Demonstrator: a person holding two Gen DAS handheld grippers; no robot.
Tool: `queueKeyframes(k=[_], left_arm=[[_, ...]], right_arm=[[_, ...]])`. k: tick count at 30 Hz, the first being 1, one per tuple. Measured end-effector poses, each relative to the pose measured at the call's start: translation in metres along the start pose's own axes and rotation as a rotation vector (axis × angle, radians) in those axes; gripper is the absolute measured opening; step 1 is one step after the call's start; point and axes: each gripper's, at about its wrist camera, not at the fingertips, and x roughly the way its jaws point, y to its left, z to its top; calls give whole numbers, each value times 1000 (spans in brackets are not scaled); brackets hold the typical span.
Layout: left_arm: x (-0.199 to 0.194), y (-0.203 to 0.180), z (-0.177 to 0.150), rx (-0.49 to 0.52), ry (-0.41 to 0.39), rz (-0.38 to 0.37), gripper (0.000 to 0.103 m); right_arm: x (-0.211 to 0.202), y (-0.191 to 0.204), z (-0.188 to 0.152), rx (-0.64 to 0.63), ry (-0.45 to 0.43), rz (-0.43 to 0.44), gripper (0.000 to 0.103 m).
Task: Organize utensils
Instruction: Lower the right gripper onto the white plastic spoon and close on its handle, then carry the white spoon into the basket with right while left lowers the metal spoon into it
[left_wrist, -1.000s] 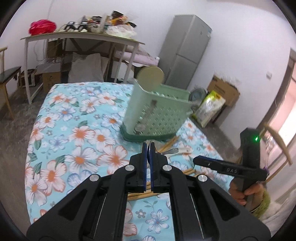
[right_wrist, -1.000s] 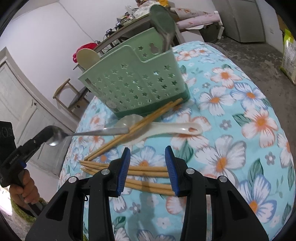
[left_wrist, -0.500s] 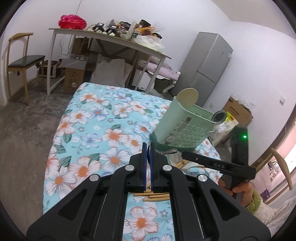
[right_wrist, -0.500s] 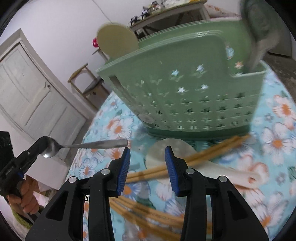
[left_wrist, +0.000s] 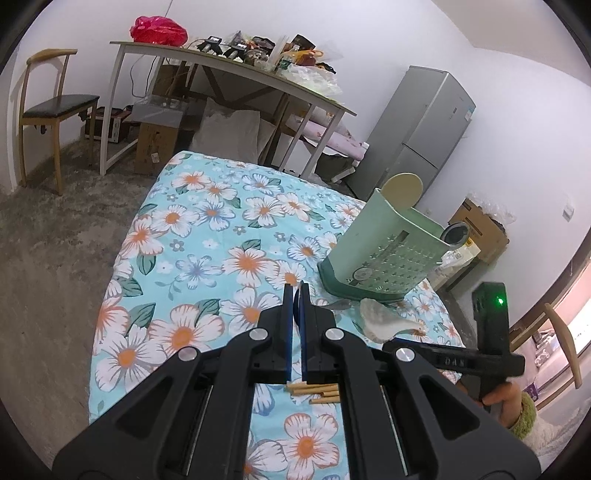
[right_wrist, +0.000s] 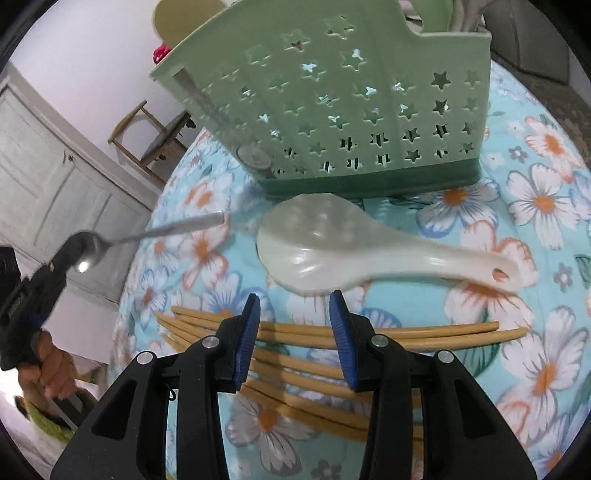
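Two grippers were in play. The right gripper (right_wrist: 294, 314) stood part open and empty, its blue pads clear of everything, pointing down over a loose sheaf of tan wooden chopsticks (right_wrist: 388, 332) that lay on the turquoise flower-print cloth (right_wrist: 535, 184). Their long axes ran crosswise to the jaws, so the pads straddled the sticks' width, and this gripper was the nearer one; the next move looked like a straight drop and squeeze.

Just beyond the jaws lay a white ceramic soup spoon (right_wrist: 369, 254), handle out to the jaws' right. Past it stood the pale green plastic utensil caddy with star cut-outs (right_wrist: 351, 103), upright, some utensils already in it.

The left gripper (left_wrist: 295, 295) was pinched nearly closed on the bowl of a slim steel spoon (right_wrist: 147, 236), seen only in the right wrist view, handle pointing toward the caddy. The caddy stood ahead and to the right of these jaws.
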Motion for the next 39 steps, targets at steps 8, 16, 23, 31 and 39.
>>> queueKeyframes(k=[8,16,23,31,39], left_arm=[[-6,6,2,-12,-17,6,2],[-10,12,3,-27,-23,19,2],[-11,14,2,-24,-22,15,2],[-13,13,4,-19,-30,23,2],[-24,10,12,-21,-69,35,2]], right_arm=[[7,43,12,-241,-75,-211,38],[44,79,6,-537,-55,-457,38],[66,96,5,-641,-76,-610,36],[75,108,4,-676,-125,-694,7],[16,111,9,-601,-267,-577,4]])
